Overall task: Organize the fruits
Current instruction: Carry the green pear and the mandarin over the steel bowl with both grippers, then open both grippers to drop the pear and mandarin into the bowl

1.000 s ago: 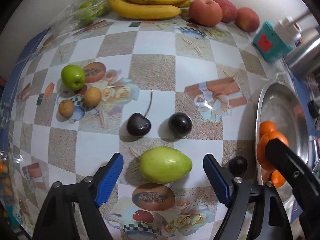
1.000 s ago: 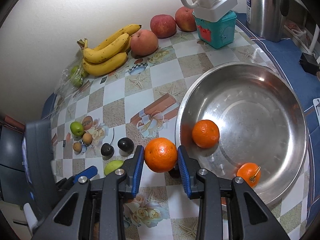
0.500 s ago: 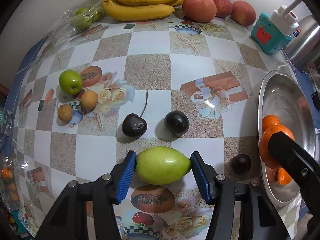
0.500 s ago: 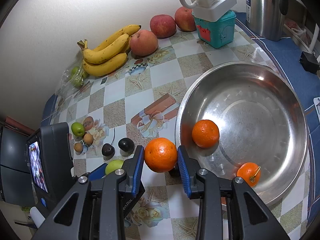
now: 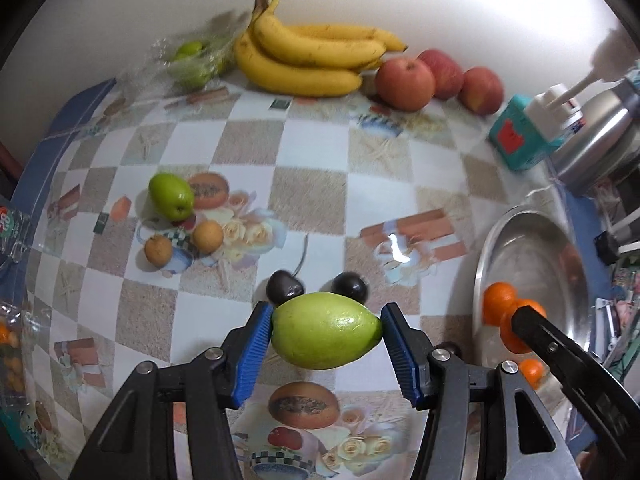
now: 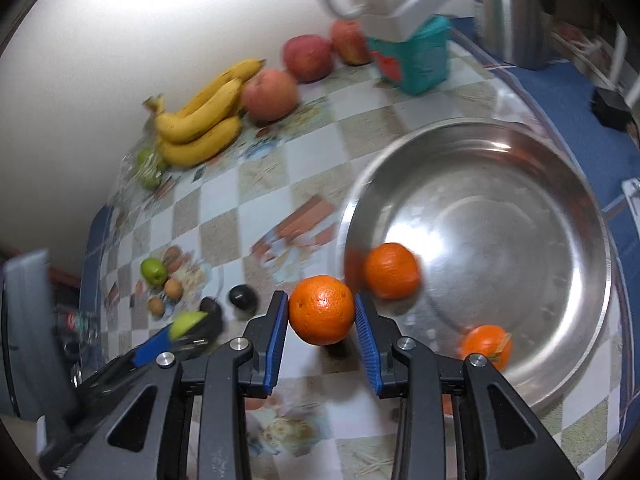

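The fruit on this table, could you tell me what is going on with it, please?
A person is sorting it with two handheld grippers. The left gripper is clamped on a green pear-like fruit, and the right gripper holds an orange beside the rim of the steel bowl. Two oranges already lie in the bowl. Bananas, apples and small fruits wait on the tablecloth.

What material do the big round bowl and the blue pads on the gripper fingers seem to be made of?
Bowl: apparently polished steel; silvery, it mirrors light and the orange inside it.
Finger pads: likely matte blue rubber or soft plastic, with fine ribs across their faces.
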{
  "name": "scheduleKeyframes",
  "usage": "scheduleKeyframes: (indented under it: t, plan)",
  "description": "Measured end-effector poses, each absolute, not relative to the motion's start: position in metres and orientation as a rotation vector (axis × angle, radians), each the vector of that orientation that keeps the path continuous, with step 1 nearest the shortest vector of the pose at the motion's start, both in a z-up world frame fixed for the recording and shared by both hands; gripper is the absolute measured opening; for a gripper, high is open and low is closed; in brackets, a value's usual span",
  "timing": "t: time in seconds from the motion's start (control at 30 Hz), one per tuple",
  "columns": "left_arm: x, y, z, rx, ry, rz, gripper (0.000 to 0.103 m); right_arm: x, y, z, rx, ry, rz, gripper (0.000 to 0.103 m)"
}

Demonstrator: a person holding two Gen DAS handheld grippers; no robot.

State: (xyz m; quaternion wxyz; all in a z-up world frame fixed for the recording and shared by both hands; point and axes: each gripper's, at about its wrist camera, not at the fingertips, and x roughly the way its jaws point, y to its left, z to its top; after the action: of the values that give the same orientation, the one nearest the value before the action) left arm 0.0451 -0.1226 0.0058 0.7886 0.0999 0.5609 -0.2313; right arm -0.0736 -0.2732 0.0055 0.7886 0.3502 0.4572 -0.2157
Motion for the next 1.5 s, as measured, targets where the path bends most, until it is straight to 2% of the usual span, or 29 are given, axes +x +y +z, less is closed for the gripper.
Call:
scheduleKeyframes:
  t: [0.57, 1.1, 1.5]
  plan:
    - [-0.045, -0.215, 0.022, 0.37, 1.04, -0.871, 0.059, -0.141, -0.34, -0.002, 0.885, 0.916, -0.709, 0.036]
    - [-0.048, -0.236, -0.015, 0.37, 1.103, -0.902, 0.059, -0.146, -0.355, -0.031, 0.961, 0.961, -0.718, 0.037]
    - [-0.051, -0.236, -0.009, 0.377, 1.085, -0.909, 0.064, -0.141, -0.354, -0.027, 0.923, 0.976, -0.72, 0.039]
